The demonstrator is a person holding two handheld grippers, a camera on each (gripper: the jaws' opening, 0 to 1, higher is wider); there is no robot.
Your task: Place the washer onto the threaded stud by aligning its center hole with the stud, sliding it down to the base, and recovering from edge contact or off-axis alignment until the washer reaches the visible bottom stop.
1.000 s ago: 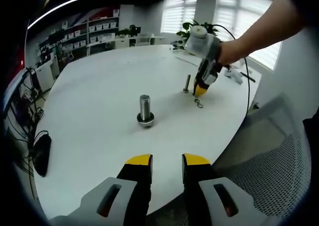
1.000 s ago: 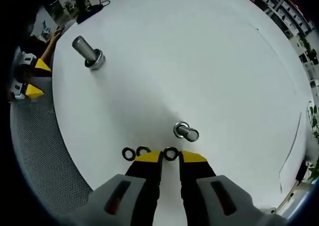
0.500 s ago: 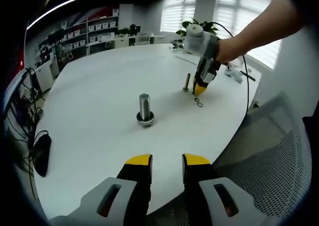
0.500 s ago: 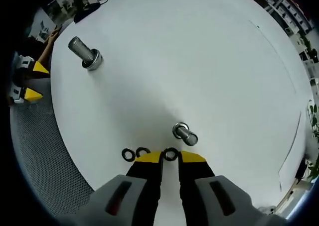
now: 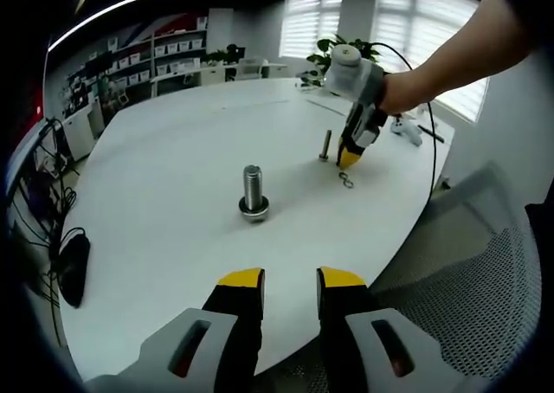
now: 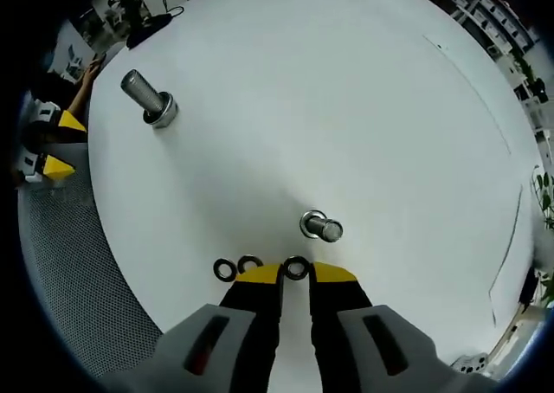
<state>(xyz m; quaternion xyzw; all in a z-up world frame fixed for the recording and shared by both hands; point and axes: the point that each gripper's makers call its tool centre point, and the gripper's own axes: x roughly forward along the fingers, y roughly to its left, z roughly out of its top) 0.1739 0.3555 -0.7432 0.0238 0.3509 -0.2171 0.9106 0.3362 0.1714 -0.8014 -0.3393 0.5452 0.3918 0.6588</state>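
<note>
Right gripper [image 6: 296, 273] pitched steeply down over the white round table [image 6: 346, 107], yellow-tipped jaws a narrow slot apart, nothing clamped. One small dark metal washer [image 6: 297, 268] flat on the table right at the gap between the tips; whether touched, cannot tell. Two more dark washers [image 6: 236, 267] flat just left of the left tip, side by side. Slim threaded steel stud [image 6: 323, 228] just ahead of the tips, upright on its round base, long axis up off the table. Far ahead-left, thick steel bolt [image 6: 149, 100] upright too.

Left gripper [image 5: 290, 280] level and low at the table edge, jaws parted, empty. Thick bolt [image 5: 253, 192] dead ahead. Further off, bare forearm [image 5: 450, 55] angled down from upper right to the right gripper [image 5: 349, 157], beside the stud [image 5: 325, 144].
</note>
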